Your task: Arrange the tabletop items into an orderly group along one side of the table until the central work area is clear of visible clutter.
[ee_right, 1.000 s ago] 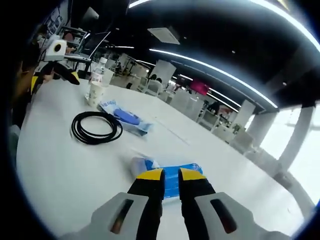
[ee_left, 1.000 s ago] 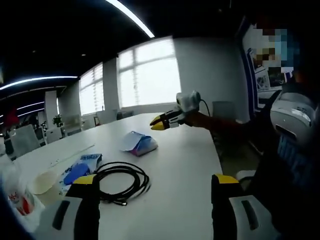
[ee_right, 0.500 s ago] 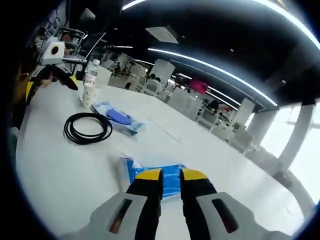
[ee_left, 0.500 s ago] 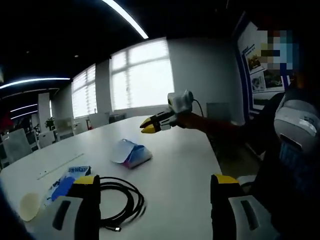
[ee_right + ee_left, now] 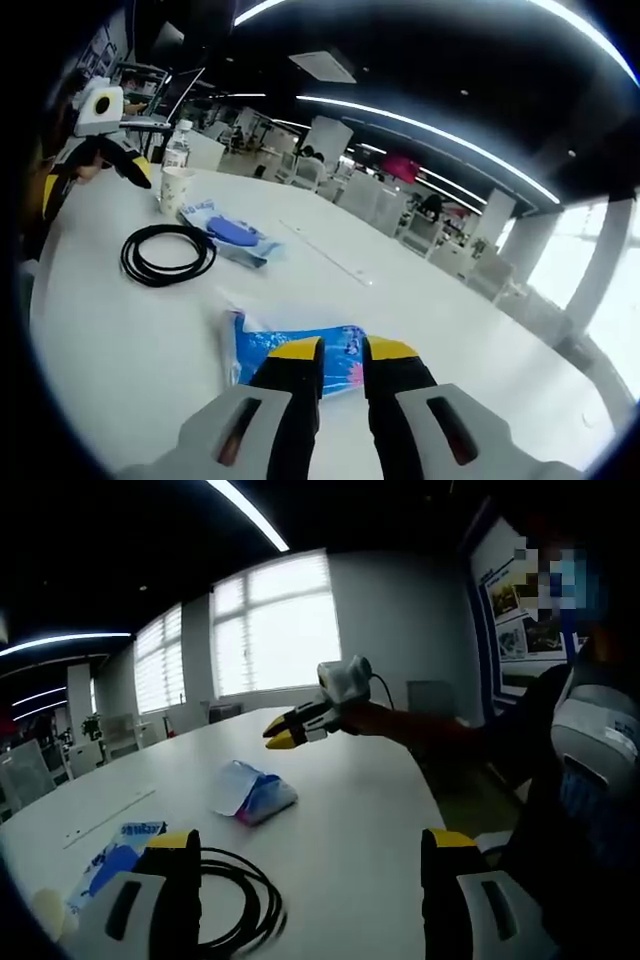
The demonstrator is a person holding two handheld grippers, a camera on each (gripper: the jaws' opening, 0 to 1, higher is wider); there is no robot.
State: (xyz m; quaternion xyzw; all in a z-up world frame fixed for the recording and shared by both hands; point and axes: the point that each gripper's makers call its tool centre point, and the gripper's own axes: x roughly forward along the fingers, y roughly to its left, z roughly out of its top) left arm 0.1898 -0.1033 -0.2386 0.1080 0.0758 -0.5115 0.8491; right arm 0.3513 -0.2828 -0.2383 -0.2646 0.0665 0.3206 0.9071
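Bare table (image 5: 90,330) lies open around the blue packet (image 5: 290,355); coiled black cable (image 5: 167,252), blue pouch (image 5: 228,232), paper cup (image 5: 176,188) and bottle (image 5: 177,147) crowd the far-left edge

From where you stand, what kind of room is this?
Probably an open-plan office or meeting area: a long white table, rows of chairs and desks behind it, strip ceiling lights, and big windows along one wall.

Black cable coil (image 5: 167,254), blue packet (image 5: 300,352), white table (image 5: 120,340), yellow-tipped right gripper (image 5: 343,352).
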